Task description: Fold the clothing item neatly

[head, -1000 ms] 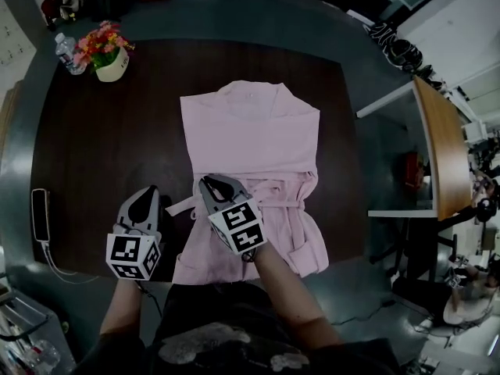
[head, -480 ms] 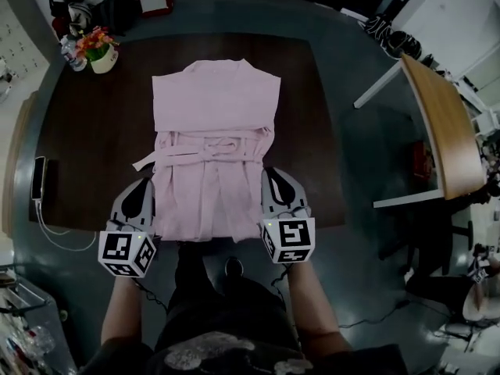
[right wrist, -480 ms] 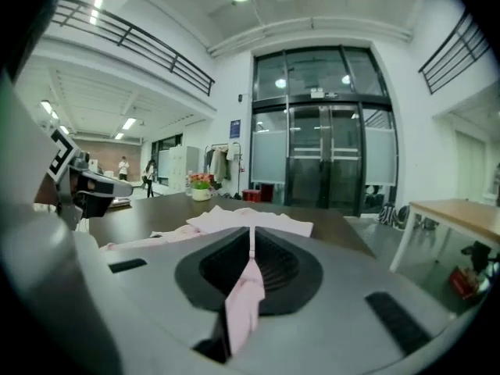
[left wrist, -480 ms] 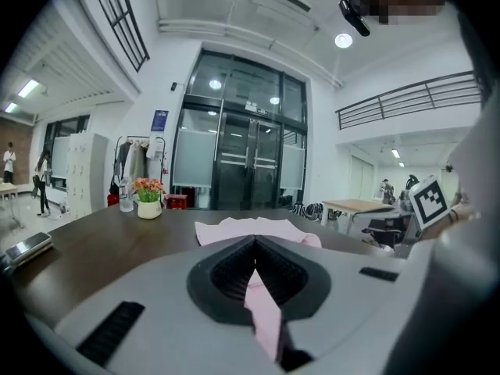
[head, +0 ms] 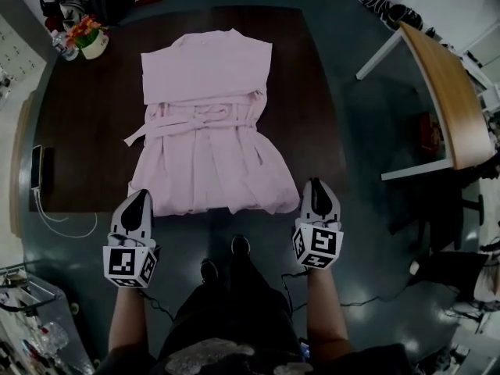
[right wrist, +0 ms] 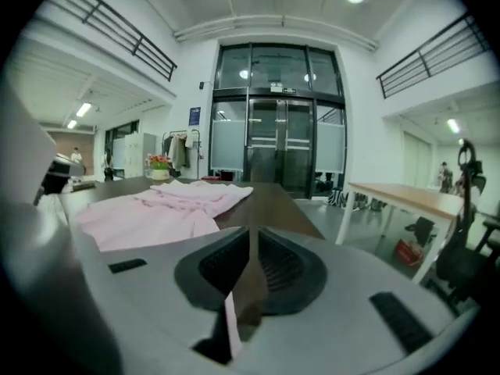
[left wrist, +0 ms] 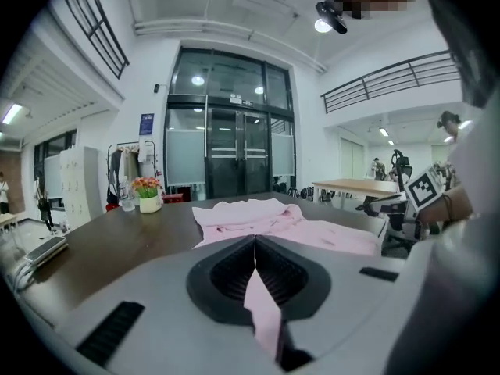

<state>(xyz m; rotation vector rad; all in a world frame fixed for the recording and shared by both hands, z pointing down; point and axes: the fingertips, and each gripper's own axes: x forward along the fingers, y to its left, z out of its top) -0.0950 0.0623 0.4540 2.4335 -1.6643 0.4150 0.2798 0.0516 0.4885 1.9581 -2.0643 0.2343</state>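
Currently pink fabric robe (head: 205, 155) lies flat on dark wooden table (head: 78, 131), long axis square to table's near edge. L gripper (head: 141, 198) & R gripper (head: 315, 186) sit level at that edge, jaws of each clamped on a hem corner.

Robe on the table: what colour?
Pale pink robe, plain, no pattern; clearest in the head view.

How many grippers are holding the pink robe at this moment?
2. The left gripper is shut on the hem's left corner of the pink robe; the right gripper is shut on the right corner. None is hidden.
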